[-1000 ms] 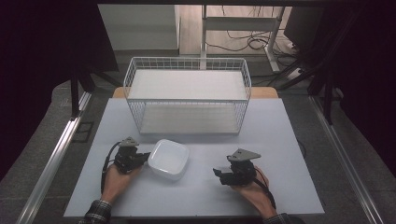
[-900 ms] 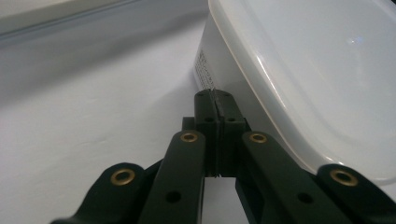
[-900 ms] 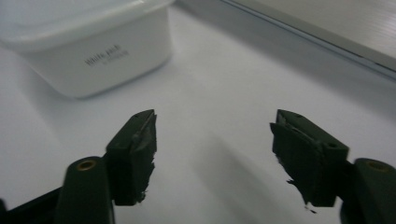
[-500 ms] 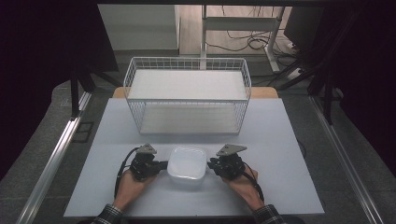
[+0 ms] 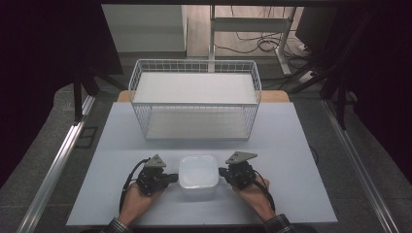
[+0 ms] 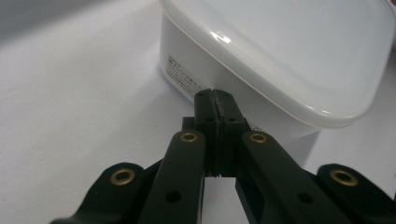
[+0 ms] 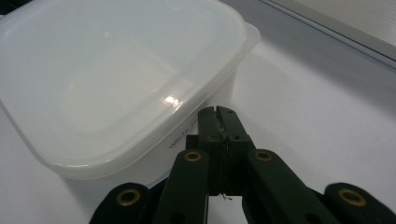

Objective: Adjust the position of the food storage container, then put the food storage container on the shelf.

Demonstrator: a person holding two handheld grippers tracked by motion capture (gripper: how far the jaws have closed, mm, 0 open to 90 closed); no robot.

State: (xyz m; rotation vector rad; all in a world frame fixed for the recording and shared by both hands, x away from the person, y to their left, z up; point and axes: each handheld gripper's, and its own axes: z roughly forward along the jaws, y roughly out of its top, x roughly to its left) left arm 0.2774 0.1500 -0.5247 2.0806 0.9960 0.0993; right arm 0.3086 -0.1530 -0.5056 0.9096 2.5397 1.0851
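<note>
- Grippers first: my left gripper (image 5: 171,178) has its jaws pressed together with nothing between them, and its tip rests against, or just short of, the left wall of the box (image 5: 198,175).
- My right gripper (image 5: 224,172) has just been closing; its jaws now meet, with nothing held between them, and the tip sits at the right wall of the box.
- So I grip nothing with either tool. I have the box flanked, one closed tip on each side.
- From the left gripper view, the box (image 6: 280,60) lies straight ahead of the closed tip (image 6: 215,94), its lid rim overhanging just above the tip.
- From the right gripper view, the box (image 7: 116,79) lies ahead and to the left of the closed tip (image 7: 217,111), with the lid edge just over it.
- On the table (image 5: 301,145), the box sits near my edge, midway between my hands, lid on, upright.
- It is nearly square with rounded corners, so I see no long axis to favour.
- Both hands are equally near; neither has the advantage.
- The wire basket (image 5: 194,99) stands well apart, beyond the box, straight away from me.
- My judgement: the next move turns on the two tips pressing inward from opposite sides, so the box can be squeezed, lifted or pushed forward toward the basket.
- Risk as I judge it: uneven pressure could twist the box or slip under the lid rim.
</note>
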